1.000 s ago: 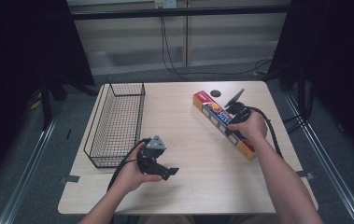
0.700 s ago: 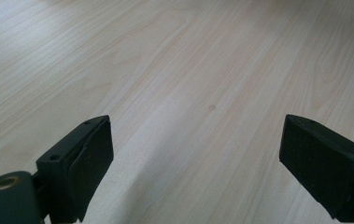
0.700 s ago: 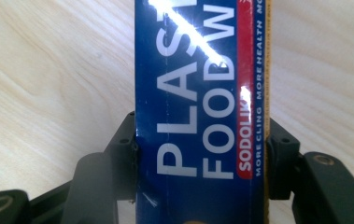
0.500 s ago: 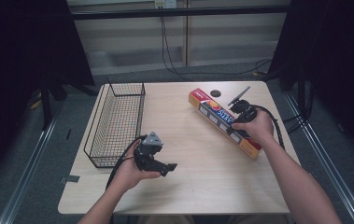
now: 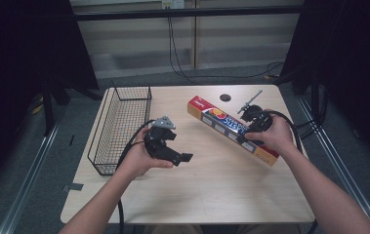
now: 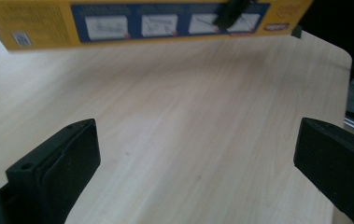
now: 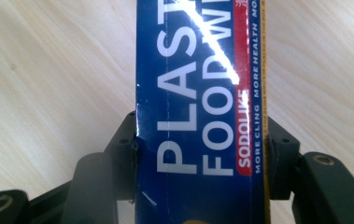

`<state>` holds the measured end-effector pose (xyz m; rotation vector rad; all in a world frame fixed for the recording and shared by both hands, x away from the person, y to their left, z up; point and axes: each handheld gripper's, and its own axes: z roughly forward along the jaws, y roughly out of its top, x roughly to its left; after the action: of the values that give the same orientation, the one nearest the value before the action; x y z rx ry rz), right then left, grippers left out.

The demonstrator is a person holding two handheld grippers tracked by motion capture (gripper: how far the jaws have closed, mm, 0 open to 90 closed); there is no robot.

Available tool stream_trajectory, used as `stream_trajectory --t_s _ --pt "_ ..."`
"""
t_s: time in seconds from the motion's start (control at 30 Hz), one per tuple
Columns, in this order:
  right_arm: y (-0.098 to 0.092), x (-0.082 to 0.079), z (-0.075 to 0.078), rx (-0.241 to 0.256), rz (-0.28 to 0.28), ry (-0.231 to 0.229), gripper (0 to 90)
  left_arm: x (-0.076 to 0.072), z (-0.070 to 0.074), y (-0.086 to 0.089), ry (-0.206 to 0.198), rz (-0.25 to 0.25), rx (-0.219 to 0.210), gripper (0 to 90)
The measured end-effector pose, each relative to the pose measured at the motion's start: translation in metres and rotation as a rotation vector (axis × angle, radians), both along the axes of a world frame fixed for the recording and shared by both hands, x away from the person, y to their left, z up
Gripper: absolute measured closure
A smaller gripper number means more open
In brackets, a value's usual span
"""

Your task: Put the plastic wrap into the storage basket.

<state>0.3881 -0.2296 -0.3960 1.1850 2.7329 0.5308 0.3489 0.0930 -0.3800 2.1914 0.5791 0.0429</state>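
Note:
A long box of plastic food wrap (image 5: 216, 119), blue on top with yellow sides, lies slantwise over the right half of the table. My right gripper (image 5: 249, 130) is shut on it near its middle. The right gripper view has both black jaws pressed against the sides of the box (image 7: 198, 93), and the right gripper (image 7: 200, 149) straddles it. My left gripper (image 5: 177, 148) is open above the table's middle left, pointing toward the box. Between its wide-apart jaws, the left gripper (image 6: 195, 154) holds nothing, and the yellow side of the box (image 6: 142, 23) runs across farther off.
A black wire basket (image 5: 102, 117) stands along the left edge of the wooden table (image 5: 221, 190). A small dark round spot (image 5: 225, 97) sits near the far edge. Cables trail from both grippers, and dark curtains flank the table.
The right gripper has carried the box a little to the left, toward the table's middle. The left gripper has barely moved and stays open.

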Motion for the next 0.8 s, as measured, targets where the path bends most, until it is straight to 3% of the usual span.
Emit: stream_trajectory --t_s 0.2,0.37,0.47,0.53,0.8 --pt "0.013 -0.009 0.011 0.01 0.056 0.005 44.5 0.009 0.02 -0.015 -0.099 -0.07 0.072 4.6" --pt "0.019 -0.016 0.014 0.006 0.093 0.002 44.4 0.015 0.031 -0.022 -0.137 -0.105 0.08 3.0" --pt "0.022 -0.019 0.015 0.003 0.117 0.005 44.4 0.017 0.036 -0.024 -0.122 -0.127 0.081 2.2" --pt "0.024 -0.022 0.016 0.002 0.142 0.003 44.4 0.02 0.038 -0.026 -0.132 -0.146 0.106 1.7" --pt "0.032 -0.027 0.021 0.035 0.169 -0.005 44.4 0.028 0.039 -0.034 -0.133 -0.144 0.123 1.5"
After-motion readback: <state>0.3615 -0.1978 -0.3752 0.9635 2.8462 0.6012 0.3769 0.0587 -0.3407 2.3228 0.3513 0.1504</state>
